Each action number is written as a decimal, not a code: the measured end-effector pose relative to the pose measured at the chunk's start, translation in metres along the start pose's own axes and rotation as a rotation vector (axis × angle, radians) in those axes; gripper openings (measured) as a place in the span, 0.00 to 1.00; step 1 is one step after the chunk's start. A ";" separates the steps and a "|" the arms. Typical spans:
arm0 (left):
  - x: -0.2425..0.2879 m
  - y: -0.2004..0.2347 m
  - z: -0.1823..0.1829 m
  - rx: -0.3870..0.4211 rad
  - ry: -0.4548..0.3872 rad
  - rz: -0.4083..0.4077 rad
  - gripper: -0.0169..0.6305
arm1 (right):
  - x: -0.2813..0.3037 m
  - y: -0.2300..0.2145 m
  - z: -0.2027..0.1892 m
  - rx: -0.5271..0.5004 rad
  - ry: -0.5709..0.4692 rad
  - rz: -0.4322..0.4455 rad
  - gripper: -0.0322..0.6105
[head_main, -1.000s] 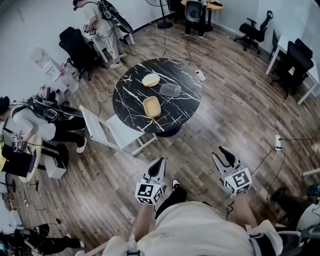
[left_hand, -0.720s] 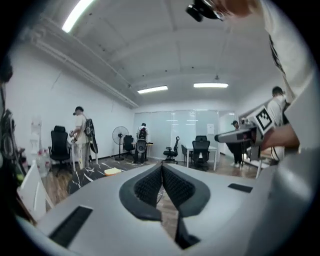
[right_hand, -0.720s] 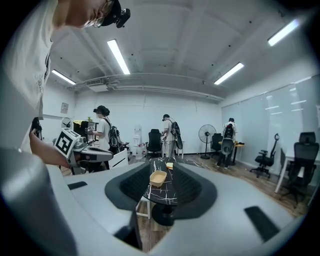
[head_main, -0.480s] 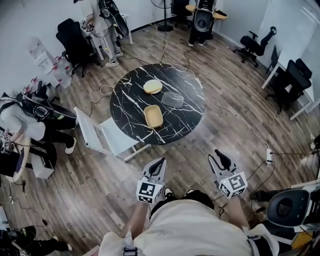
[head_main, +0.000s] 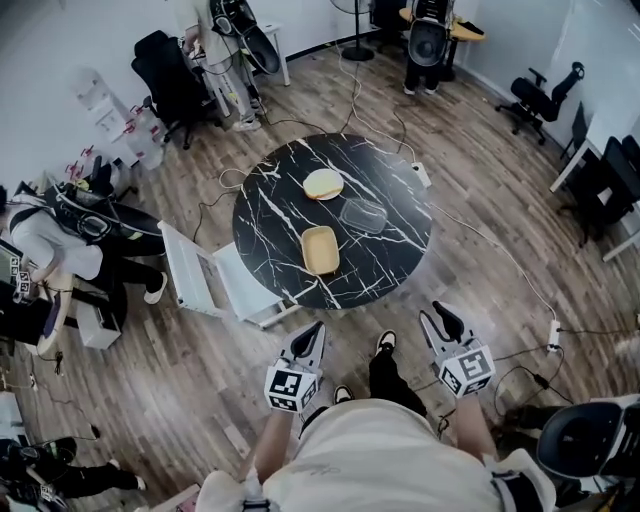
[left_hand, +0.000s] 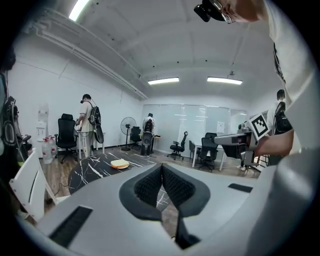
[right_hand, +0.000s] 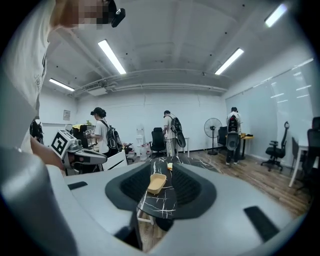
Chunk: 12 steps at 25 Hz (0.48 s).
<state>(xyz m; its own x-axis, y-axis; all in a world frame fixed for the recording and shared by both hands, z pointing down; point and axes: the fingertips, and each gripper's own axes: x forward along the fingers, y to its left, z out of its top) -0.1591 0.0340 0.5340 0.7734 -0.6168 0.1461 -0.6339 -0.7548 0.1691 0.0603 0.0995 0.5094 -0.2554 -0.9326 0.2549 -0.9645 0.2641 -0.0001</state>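
The counter (head_main: 275, 215) is now seen nearer than a second ago, at frame centre, with the yellow tray (head_main: 320, 249) lying on it. At lower centre, the left tool (head_main: 317, 327) is held closed and empty. The right tool (head_main: 432, 311) is held open and empty, well apart from the tray.

left hand-held gripper (head_main: 317, 328): jaws together | right hand-held gripper (head_main: 438, 312): jaws apart (both pointing forward)

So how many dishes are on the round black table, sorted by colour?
yellow rectangular tray: 1
pale round dish: 1
clear container: 1
Total on the black table: 3
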 end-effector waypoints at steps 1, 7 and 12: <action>0.009 0.007 0.004 0.010 0.005 0.017 0.05 | 0.012 -0.009 0.000 0.006 -0.007 0.013 0.27; 0.095 0.024 0.035 0.021 -0.008 0.047 0.05 | 0.076 -0.082 0.021 -0.011 -0.046 0.066 0.26; 0.158 0.028 0.063 0.038 -0.011 0.062 0.05 | 0.124 -0.128 0.019 0.023 -0.006 0.122 0.26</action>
<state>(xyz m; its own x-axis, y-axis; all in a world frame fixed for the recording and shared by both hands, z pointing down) -0.0541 -0.0989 0.5009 0.7327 -0.6650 0.1446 -0.6802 -0.7228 0.1224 0.1505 -0.0540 0.5229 -0.3712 -0.8955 0.2454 -0.9275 0.3701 -0.0526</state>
